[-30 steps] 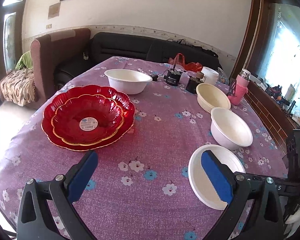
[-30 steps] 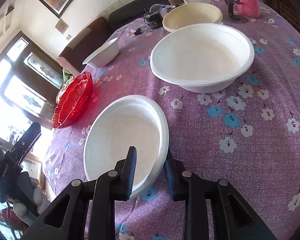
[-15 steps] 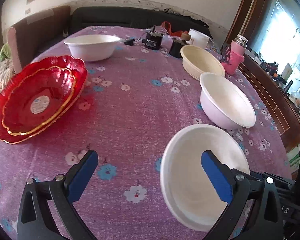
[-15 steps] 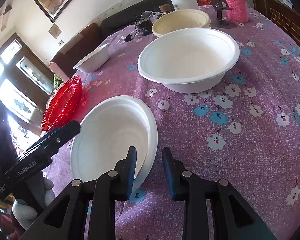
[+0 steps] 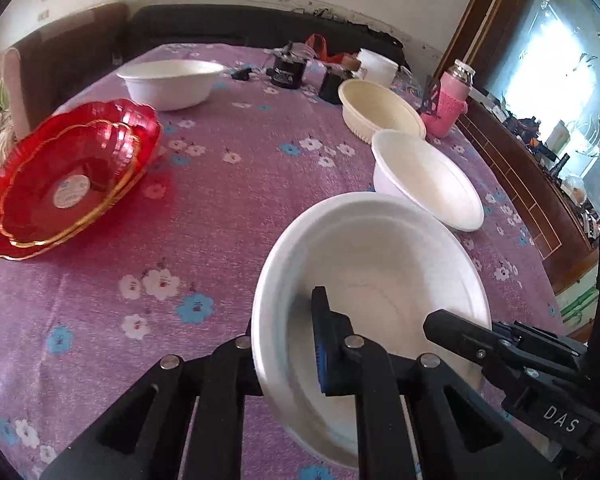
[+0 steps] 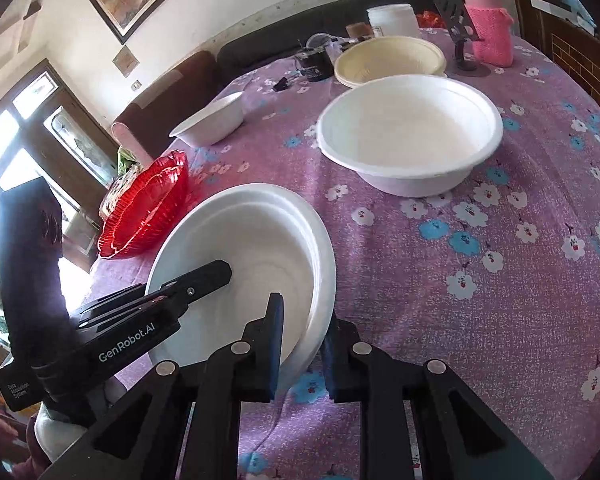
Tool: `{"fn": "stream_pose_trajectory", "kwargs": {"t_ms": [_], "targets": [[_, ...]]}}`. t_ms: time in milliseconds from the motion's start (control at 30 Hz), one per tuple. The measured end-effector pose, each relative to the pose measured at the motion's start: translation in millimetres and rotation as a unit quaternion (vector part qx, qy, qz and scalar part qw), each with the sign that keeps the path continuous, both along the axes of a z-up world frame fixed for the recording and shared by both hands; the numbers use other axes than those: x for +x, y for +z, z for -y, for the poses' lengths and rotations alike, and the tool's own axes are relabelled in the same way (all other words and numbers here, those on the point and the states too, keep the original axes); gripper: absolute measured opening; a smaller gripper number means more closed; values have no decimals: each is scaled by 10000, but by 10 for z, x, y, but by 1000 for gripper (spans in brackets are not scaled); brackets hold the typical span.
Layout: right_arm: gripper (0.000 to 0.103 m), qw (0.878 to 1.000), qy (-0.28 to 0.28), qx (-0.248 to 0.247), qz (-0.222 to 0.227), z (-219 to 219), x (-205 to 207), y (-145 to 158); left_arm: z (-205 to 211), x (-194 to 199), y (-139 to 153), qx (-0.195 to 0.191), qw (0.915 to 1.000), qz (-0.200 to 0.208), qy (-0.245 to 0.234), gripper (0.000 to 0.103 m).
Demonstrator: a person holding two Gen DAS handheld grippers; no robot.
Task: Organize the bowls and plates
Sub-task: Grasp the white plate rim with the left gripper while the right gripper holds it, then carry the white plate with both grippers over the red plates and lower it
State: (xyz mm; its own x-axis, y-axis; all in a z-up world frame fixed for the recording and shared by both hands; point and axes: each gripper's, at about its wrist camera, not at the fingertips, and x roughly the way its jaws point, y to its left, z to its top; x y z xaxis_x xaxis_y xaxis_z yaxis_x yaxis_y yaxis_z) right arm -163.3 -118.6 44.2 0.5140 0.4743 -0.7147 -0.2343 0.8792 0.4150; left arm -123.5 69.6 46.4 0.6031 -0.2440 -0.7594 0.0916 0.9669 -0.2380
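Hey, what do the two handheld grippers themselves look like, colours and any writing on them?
Both are black plastic with silver pivot bolts. The left gripper has blue ribbed pads and reads "GenRobot.AI" on its side. The right gripper has dark pads and shows "DAS".

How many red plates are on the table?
2. The smaller red plate lies nested inside the larger red plate, both at the left side of the table in the left wrist view. Another beneath them could be hidden.
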Motion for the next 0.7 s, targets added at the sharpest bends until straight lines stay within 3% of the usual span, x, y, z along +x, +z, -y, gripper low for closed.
{"fn": "stream_pose_trajectory", "kwargs": {"t_ms": [200, 400, 533, 700], "targets": [[19, 9963, 775, 140, 340, -635, 58, 325, -684, -310, 367, 40, 9957, 400, 839, 12], [19, 9849, 1532, 265, 764, -1426, 17, 595, -1327, -600, 637, 167, 9818, 847, 1690, 12], [19, 9811, 1703, 155, 907, -1725, -23, 626, -1530, -654, 635, 39, 9778, 929, 1877, 12], [19, 9834, 1669, 100, 708, -1827, 71, 550, -1614, -597, 558, 9, 9788, 897, 1840, 12]]}}
